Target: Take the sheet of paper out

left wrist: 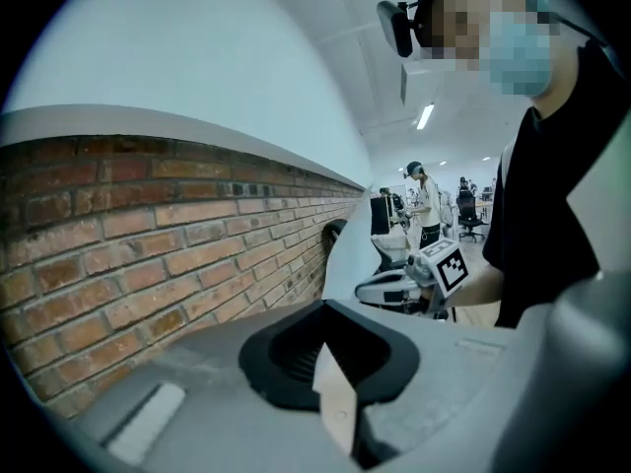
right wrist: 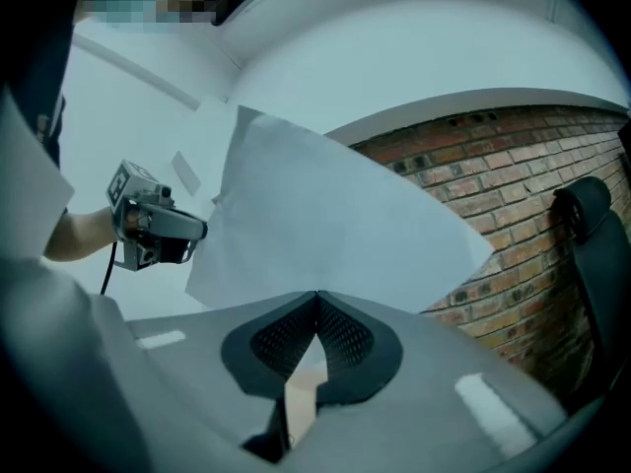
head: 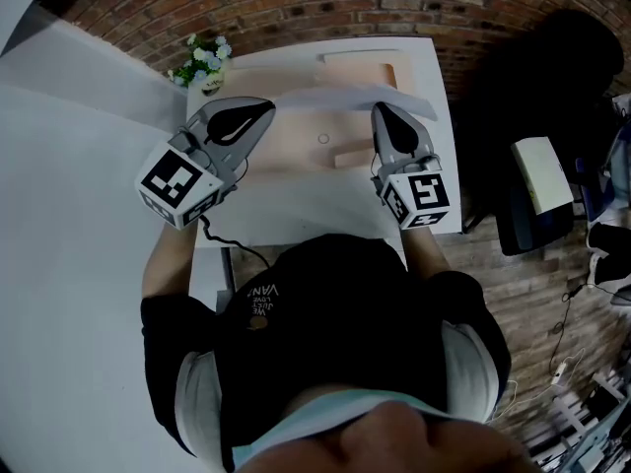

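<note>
White rectangular sheet of paper (head: pixel 330 97) hangs in the air over the white tabletop (head: pixel 325 215), stretched crosswise in front of the person, with its long axis running from one gripper to the other. The left gripper (head: pixel 264 106) has its fingers pressed together on a thin sliver at the sheet's left end. The right gripper (head: pixel 380 108) pinches the sheet's near edge the same way, its fingers closed on the paper, and a stretch of the sheet reaches on past it to the right. In the right gripper view the sheet (right wrist: pixel 335 215) fans out ahead of and above the fingers, lightly bowed rather than flat, and the left gripper shows just beside its left edge. Both hands are therefore already on the sheet and neither has to reach; what counts for the next move, I judge, is keeping the two ends level and the span taut while it travels, since a limp sheet could slip or crease at either pinch. Beyond the sheet, near the brick wall, a shallow pale wooden tray (head: pixel 325 64) lies on the tabletop, and I can make out nothing inside it, so the sheet looks to be clear of any container. A small pot of white flowers (head: pixel 204 62) stands at the tabletop's far left corner, well apart from the sheet.
</note>
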A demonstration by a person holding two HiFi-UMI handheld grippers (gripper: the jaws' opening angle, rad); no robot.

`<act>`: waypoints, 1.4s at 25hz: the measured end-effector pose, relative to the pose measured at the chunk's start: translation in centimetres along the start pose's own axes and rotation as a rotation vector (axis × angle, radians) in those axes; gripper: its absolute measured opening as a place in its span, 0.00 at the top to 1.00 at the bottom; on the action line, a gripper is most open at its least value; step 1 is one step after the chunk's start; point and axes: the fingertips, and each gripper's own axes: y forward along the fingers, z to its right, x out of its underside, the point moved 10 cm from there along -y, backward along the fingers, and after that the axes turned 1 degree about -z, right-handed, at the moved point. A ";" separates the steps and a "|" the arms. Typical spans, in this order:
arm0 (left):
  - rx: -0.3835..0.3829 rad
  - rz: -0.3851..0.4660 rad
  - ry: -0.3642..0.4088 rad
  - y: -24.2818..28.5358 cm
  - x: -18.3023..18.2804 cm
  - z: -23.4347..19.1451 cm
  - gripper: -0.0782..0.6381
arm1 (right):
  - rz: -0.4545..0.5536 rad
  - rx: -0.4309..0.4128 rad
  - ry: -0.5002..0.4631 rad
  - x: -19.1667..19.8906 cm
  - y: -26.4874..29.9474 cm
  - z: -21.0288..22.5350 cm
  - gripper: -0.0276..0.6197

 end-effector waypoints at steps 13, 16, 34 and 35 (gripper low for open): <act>0.080 0.075 -0.013 -1.0 -3.5 1.4 0.89 | 0.097 0.025 0.055 -0.4 -0.8 2.3 0.95; 0.086 0.083 -0.008 -1.1 -4.0 1.6 0.89 | 0.128 0.020 0.059 -0.9 -1.0 2.7 0.95; 0.219 0.193 -0.182 -1.2 -5.1 1.6 0.89 | 0.280 -0.096 0.102 -2.6 -1.3 4.1 0.80; 0.233 0.210 -0.215 -1.2 -5.1 1.4 0.89 | 0.295 -0.116 0.101 -2.7 -1.3 4.2 0.81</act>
